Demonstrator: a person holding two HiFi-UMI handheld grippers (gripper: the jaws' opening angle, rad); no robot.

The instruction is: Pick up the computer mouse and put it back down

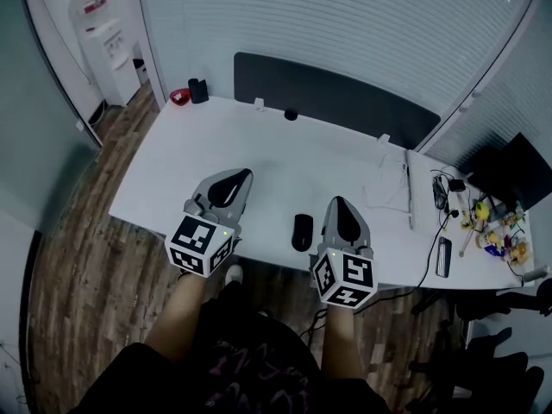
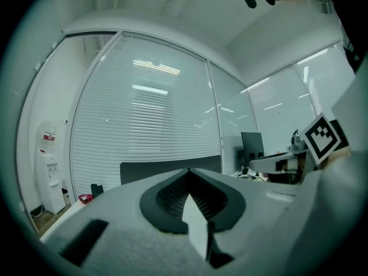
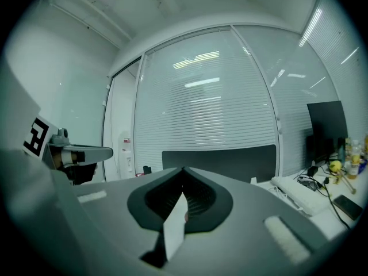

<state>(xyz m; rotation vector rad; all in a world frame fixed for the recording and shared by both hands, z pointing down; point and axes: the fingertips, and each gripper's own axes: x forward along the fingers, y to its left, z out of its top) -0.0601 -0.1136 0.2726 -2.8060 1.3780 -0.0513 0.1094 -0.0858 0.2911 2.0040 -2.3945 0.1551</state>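
Observation:
A black computer mouse (image 1: 302, 231) lies on the white desk (image 1: 285, 166) near its front edge, between my two grippers and untouched by either. My left gripper (image 1: 244, 174) hovers to the left of the mouse, jaws together and nothing in them. My right gripper (image 1: 336, 200) hovers just right of the mouse, also shut and empty. In the left gripper view the closed jaws of the left gripper (image 2: 188, 171) point level at the blinds; the mouse is hidden below them. The right gripper view shows the right gripper (image 3: 184, 169) the same way.
A dark partition panel (image 1: 332, 93) runs along the desk's back edge. A white keyboard (image 1: 409, 188), cables (image 1: 440, 190), a phone (image 1: 443, 256) and small clutter (image 1: 498, 229) lie at the right. A red item (image 1: 179, 96) and a black cup (image 1: 198, 90) stand at the back left.

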